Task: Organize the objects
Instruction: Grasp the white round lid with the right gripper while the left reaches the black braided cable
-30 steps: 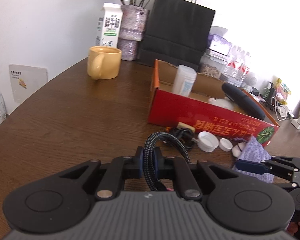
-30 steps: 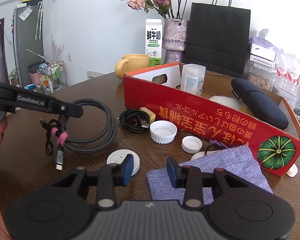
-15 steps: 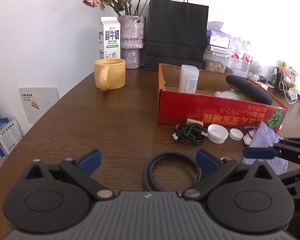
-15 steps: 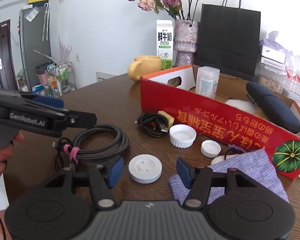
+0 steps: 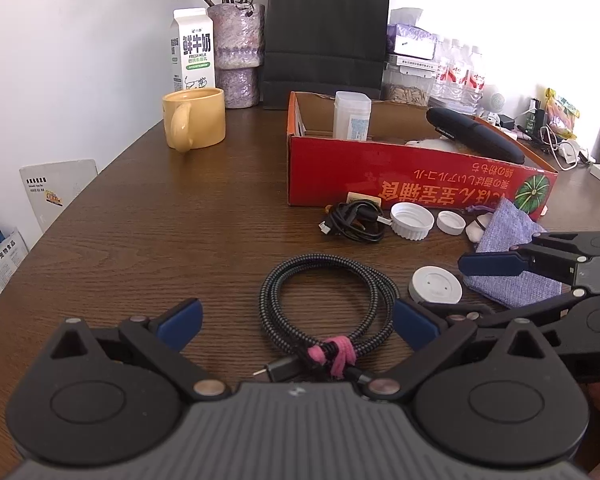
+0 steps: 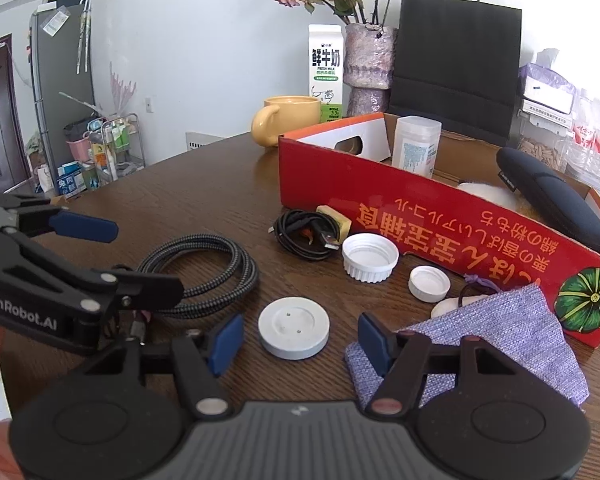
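Since a second ago: left gripper (image 5: 296, 322) has let go of the braided cable (image 5: 328, 308), which hung pinched between its fingers; now it lies coiled on the table (image 5: 160, 240).
Left gripper: jaws spread wide, empty, one blue pad either side of the coil.
Right gripper: (image 6: 300, 340) also wide and empty, framing the white round disc (image 6: 294, 333) at 12 o'clock.
Braided cable: flat loops bound by a pink tie (image 5: 338, 354) at the coil's 6 o'clock; red cardboard box (image 5: 412, 172) well apart toward 1 o'clock.
Handling, cable: I judge it light, floppy yet springy; grab at the pink tie, where all strands bunch, so no loop sags free.
Handling, disc: looks rigid, smooth, low; likely slippery, so pinch across its rim, square.
Purple pouch: (image 6: 500, 340) soft cloth at the disc's 3 o'clock, lying under the right finger; would crumple, take a fold.
Loose bits: black USB cable (image 6: 304, 234), large white cap (image 6: 370, 257), small white cap (image 6: 429, 283) near the box wall.
Inside box: clear jar (image 6: 416, 152), dark case (image 6: 548, 196).
Progress: several pieces not yet boxed, by my reckoning.
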`<action>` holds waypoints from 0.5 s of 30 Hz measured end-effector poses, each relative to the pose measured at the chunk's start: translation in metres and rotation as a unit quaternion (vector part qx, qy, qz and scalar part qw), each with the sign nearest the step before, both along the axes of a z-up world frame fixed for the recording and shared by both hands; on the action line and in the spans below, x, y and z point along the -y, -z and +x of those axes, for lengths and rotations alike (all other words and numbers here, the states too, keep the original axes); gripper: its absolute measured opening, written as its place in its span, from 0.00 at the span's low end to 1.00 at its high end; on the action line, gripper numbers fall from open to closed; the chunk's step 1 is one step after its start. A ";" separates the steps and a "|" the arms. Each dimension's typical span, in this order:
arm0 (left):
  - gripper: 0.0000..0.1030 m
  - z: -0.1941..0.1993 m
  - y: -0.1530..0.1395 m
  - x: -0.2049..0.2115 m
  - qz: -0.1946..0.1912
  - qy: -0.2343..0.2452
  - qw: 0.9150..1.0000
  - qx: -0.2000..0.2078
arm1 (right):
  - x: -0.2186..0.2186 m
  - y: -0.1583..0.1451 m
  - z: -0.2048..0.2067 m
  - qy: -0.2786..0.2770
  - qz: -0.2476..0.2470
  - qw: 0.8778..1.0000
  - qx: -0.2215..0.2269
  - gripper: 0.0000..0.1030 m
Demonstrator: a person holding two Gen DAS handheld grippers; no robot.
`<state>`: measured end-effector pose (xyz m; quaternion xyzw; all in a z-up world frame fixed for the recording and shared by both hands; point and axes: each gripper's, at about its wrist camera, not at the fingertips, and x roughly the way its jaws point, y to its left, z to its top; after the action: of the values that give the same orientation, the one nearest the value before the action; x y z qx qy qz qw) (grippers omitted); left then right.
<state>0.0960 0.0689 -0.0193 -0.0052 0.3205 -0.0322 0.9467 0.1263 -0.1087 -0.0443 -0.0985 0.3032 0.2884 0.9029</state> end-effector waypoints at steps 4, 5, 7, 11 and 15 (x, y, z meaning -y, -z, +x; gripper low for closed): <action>1.00 0.002 0.000 -0.001 -0.002 -0.001 1.000 -0.003 | 0.001 0.000 -0.001 -0.014 0.012 1.000 -0.004 0.37; 1.00 0.002 0.000 -0.001 -0.003 -0.001 1.000 -0.004 | 0.001 0.000 -0.002 -0.011 0.011 1.000 -0.002 0.37; 1.00 0.003 0.001 -0.001 -0.004 0.000 1.000 -0.006 | 0.003 0.000 -0.002 -0.008 0.017 1.000 -0.001 0.37; 1.00 0.005 0.002 0.001 -0.006 0.003 1.000 -0.011 | 0.011 -0.006 -0.004 0.007 0.034 0.999 0.014 0.37; 1.00 0.009 0.004 0.006 -0.007 0.010 1.000 -0.017 | 0.024 -0.011 -0.009 0.029 0.048 0.998 0.030 0.37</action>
<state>0.1051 0.0630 -0.0228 -0.0093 0.3367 -0.0440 0.9406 0.1171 -0.1327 -0.0331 -0.0547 0.2644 0.2735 0.9232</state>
